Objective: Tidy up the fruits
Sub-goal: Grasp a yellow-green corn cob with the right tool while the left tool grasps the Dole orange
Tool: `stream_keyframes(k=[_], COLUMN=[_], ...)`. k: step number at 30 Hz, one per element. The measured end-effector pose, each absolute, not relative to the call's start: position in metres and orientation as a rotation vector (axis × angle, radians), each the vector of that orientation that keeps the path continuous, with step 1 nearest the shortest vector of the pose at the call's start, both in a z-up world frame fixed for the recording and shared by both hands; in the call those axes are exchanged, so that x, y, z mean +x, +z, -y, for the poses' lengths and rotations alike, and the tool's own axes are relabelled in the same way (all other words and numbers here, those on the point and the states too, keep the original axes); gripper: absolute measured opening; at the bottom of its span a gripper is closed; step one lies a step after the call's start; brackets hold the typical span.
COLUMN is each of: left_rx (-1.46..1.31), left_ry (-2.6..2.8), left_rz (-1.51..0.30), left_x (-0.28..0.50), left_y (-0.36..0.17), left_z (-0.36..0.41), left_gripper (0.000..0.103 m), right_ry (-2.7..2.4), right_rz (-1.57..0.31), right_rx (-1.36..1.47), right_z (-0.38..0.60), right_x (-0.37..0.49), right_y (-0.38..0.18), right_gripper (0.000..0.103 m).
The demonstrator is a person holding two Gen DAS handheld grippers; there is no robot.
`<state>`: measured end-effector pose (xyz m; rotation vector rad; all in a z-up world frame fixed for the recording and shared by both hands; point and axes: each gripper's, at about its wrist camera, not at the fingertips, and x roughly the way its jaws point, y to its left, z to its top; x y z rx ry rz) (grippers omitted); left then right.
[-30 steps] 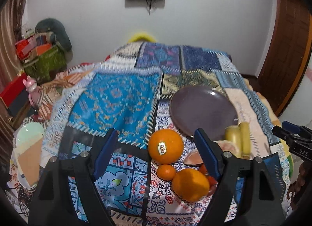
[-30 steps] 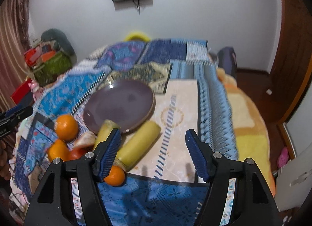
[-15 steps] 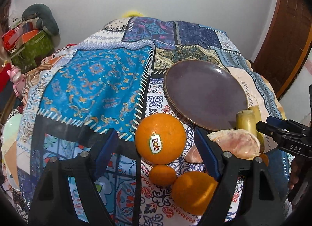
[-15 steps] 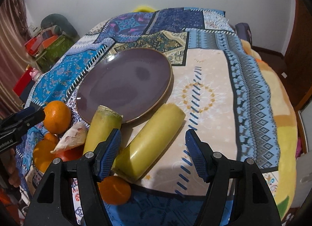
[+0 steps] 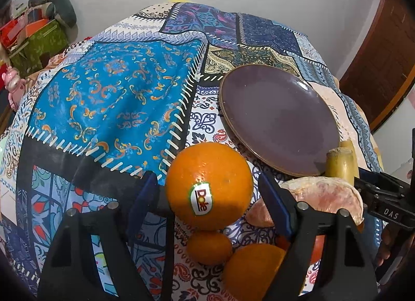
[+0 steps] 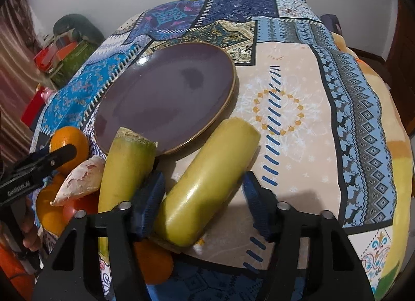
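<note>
**Both grippers spread wide around fruit beside the purple plate**

The left gripper stands wide open over the patchwork bedspread, with a large orange bearing a Dole sticker sitting between its blue-padded fingers; a gap shows on each side, so nothing is clamped. Just below that orange, closer to the gripper's body, lie a small orange and another big orange, the three touching in a cluster. Beyond the right finger rests a peeled pinkish citrus segment, and ahead and to the right lies the empty purple plate.

The right gripper is likewise open wide. A yellow-green fruit cylinder lies between its fingers, angled away up and to the right, its far end just beside the plate's rim. Its near left side sits against the left finger, while the right finger stands clear, so it is not gripped. A second yellow-green piece with a cut top lies just outside the left finger, its far end overlapping the plate's near edge. Farther left, the citrus segment leans among the oranges, and another small orange peeks out under the gripper's left finger.
</note>
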<state>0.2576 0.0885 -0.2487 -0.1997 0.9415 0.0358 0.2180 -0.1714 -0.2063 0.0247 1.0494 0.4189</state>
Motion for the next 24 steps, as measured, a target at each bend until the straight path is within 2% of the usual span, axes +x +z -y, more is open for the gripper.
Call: stream_keyframes(k=[2,4,8,24], left_rx=[-0.204,-0.197,-0.191,-0.156], left_ry=[0.033,0.032,0.027,0.010], left_rz=[-0.928,-0.921,-0.924,-0.915], left_x=[0.258,0.257,0.257,0.251], left_y=[-0.247,-0.246,-0.245,-0.231], left_z=[-0.089,-0.088,-0.086,-0.083], left_gripper=[0.077,0.069,0.068,0.066], right_ry=[0.412,0.412,0.412,0.380], right_rz=[-1.034,-1.027,-1.038,-1.067], right_rx=[-0.008,-0.024,-0.009,-0.027], right_z=[0.171,0.175,0.192,0.202], right_x=[0.217,0.217,0.216,0.230], right_y=[-0.204,-0.202,-0.199,-0.208], right_gripper=[0.048,0.044,0.036,0.038])
